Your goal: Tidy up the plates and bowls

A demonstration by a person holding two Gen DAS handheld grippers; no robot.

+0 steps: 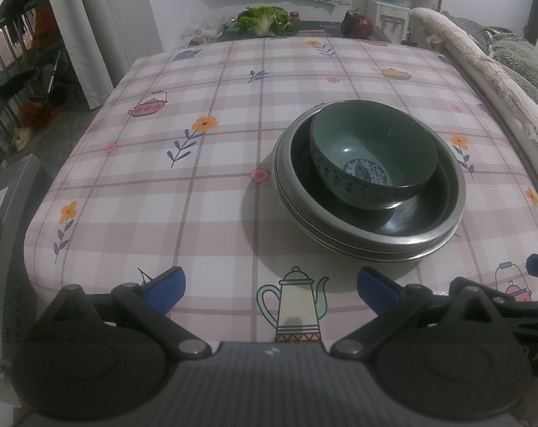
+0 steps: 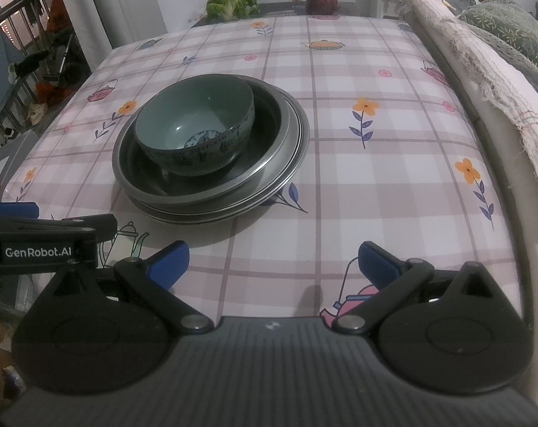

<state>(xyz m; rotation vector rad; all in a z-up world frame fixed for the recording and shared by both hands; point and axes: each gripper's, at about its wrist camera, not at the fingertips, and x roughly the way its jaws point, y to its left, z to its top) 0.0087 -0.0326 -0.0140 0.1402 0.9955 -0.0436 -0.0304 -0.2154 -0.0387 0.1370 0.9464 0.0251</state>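
Observation:
A green ceramic bowl (image 1: pixel 374 153) with a blue pattern sits inside a dark metal bowl (image 1: pixel 422 220), which rests on stacked steel plates (image 1: pixel 343 245) on the checked tablecloth. The same stack shows in the right wrist view: the green bowl (image 2: pixel 196 124), the metal bowl (image 2: pixel 265 163), the plates (image 2: pixel 297 163). My left gripper (image 1: pixel 270 290) is open and empty, near the table's front edge, short of the stack. My right gripper (image 2: pixel 274 261) is open and empty, to the right of the stack. The left gripper's finger (image 2: pixel 16 210) shows at the right wrist view's left edge.
The table (image 1: pixel 162 185) has a pink checked cloth with teapot and flower prints. A lettuce (image 1: pixel 265 21) and a dark red round object (image 1: pixel 356 23) lie beyond the far edge. A sofa with a fringed cover (image 2: pixel 482 53) runs along the right side. A railing and clutter stand at the left.

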